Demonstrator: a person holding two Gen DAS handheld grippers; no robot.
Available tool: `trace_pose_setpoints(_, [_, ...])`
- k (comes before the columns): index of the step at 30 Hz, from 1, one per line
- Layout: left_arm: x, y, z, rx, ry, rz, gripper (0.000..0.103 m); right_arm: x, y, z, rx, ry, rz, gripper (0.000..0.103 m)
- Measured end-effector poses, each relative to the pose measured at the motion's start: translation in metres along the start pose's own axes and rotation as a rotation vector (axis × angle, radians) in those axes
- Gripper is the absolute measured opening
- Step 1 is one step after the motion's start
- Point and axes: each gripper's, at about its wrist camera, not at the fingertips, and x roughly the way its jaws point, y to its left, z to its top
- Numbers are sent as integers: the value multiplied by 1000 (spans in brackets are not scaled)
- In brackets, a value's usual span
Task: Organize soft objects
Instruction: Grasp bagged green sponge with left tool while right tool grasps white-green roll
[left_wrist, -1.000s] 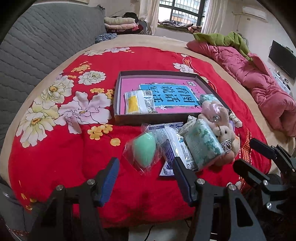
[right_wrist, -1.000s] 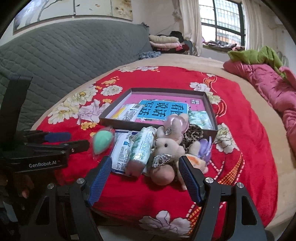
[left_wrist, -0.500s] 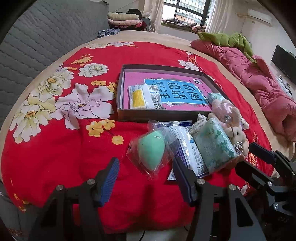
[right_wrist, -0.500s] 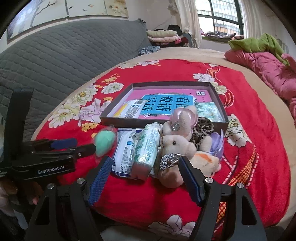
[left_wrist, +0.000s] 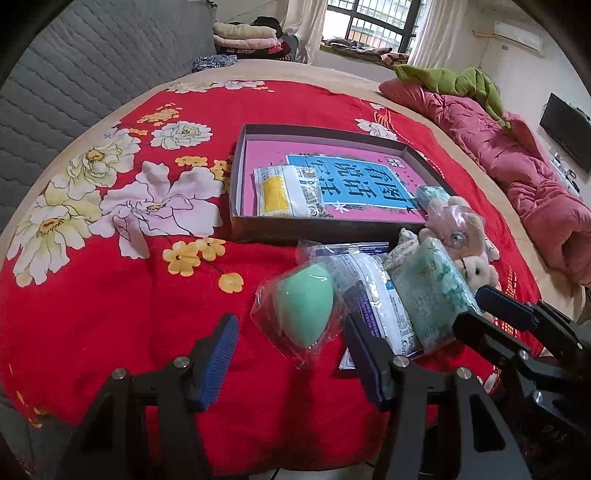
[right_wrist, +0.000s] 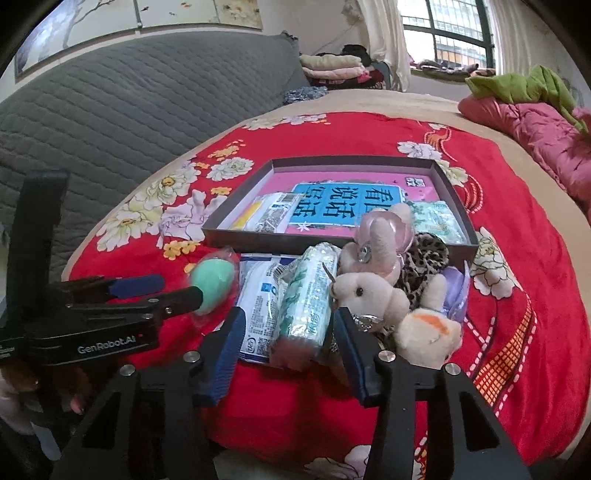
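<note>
Two packs already lie in the shallow box (left_wrist: 255, 232); just before it wait sponge (left_wrist: 304, 304), tissue pack (right_wrist: 308, 295) and plush rabbit (right_wrist: 365, 291). Left gripper (left_wrist: 291, 360) gapes wide; right gripper (right_wrist: 288, 338) has just been narrowing round the tissue pack, not yet pinching.

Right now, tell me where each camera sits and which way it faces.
Left wrist: on the left gripper, angled down over the red blanket at the bagged green sponge; own jaws open, right gripper at right.
Right wrist: on the right gripper, facing the tissue pack; its jaws have just been closing around it; left gripper at left.
Shared: box, plush rabbit.
</note>
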Motion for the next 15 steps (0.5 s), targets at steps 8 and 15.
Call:
trace_pose_setpoints(8, [8,1,1,1,-2,-22,59,16,0,3,-2,28,-20,42])
trace_pose_setpoints(15, [19,3,5,6,0,-37,59,32,-1,6,-10,43,-38,35])
